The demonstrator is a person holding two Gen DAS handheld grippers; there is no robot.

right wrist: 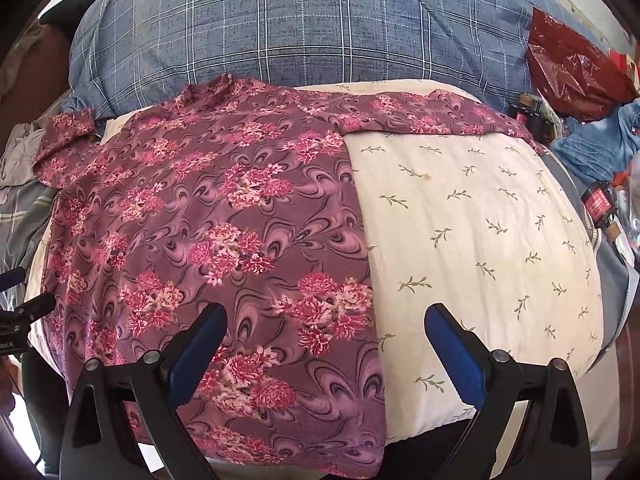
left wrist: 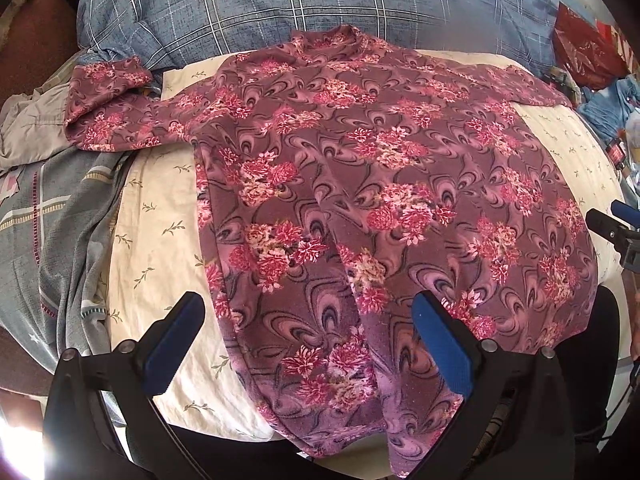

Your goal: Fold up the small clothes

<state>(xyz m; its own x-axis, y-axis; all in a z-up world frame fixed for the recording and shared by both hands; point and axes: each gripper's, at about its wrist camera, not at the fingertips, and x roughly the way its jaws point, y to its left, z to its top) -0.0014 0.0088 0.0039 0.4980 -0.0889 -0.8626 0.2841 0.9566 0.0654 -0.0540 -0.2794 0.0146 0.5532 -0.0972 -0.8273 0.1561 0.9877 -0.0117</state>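
- Mauve floral knit: one long-sleeved top (left wrist: 360,184) lies spread flat on a cream leaf-print pillow (right wrist: 480,240), collar toward a blue plaid cushion (right wrist: 320,28).
- It looks soft, light and limp; best taken at the hem corners or sleeve ends.
- Two grippers: the left gripper (left wrist: 308,340) and right gripper (right wrist: 326,350) hover with fingers spread, holding nothing.

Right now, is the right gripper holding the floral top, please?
No, the right gripper hangs open above the floral top, its blue pads clear of the cloth.
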